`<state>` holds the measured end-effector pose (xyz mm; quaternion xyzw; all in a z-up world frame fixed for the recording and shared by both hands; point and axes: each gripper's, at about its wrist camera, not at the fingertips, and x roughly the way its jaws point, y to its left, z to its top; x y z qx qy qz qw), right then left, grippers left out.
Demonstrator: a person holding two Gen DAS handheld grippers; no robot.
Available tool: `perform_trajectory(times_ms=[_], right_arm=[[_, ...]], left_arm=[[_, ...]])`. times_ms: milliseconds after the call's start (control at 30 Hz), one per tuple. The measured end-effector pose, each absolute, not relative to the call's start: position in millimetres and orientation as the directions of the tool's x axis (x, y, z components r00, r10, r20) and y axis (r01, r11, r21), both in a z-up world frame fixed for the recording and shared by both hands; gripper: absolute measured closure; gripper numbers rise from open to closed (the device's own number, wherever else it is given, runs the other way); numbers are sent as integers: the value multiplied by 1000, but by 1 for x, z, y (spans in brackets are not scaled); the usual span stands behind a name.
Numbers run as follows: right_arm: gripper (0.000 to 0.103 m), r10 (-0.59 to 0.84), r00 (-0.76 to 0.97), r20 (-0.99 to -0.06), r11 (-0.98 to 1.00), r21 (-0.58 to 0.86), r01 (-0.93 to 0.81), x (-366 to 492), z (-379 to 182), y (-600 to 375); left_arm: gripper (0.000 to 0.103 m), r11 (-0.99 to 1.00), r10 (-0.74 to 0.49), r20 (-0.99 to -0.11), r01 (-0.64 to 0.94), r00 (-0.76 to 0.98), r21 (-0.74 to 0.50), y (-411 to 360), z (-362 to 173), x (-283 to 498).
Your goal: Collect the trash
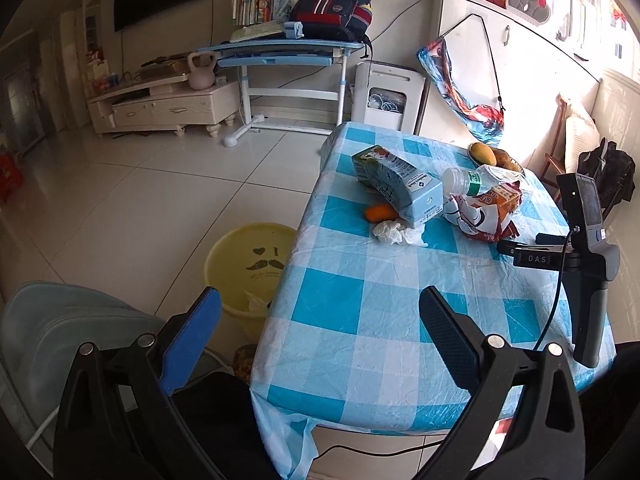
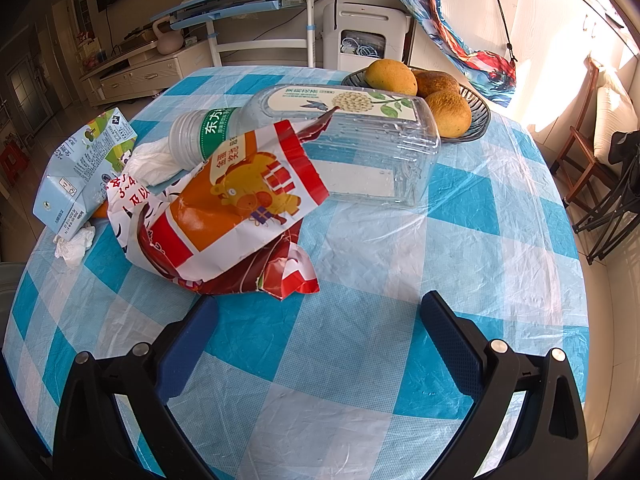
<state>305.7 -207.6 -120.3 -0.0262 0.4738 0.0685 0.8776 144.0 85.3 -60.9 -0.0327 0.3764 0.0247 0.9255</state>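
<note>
Trash lies on the blue-checked table: a milk carton, a crumpled tissue, an orange peel, a plastic bottle and a red-orange snack bag. A yellow bin stands on the floor left of the table. My left gripper is open over the table's near-left edge, holding nothing. In the right wrist view the snack bag, bottle, a clear plastic box, carton and tissue lie ahead. My right gripper is open, just short of the bag.
A dish of fruit sits at the table's far side. The other gripper's handle and cable stand at the table's right edge. A blue-grey chair is at lower left, a wooden chair at right, tiled floor beyond.
</note>
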Motion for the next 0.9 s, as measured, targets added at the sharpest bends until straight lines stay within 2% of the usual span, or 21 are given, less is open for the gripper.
perform_trajectory(times_ms=[400,733,833,900], right_arm=[[7,95,542,-835,989,19,-145,306,-120,-208],[7,95,542,-835,989,18,-146,306,-120,-208],[7,95,542,-835,989,18,-146,306,-120,-208],[7,95,542,-835,989,18,-146,306,-120,-208]], left_arm=[[7,998,-50,-749,-4,660,-70,71,-71,199],[7,949,-253,-732,15,632,-315,61,-55,276],[7,925,-290,-741,-22,605,-379,58,-59,305],[7,924,-284,-754,-41,592,-381,54,-63,322]])
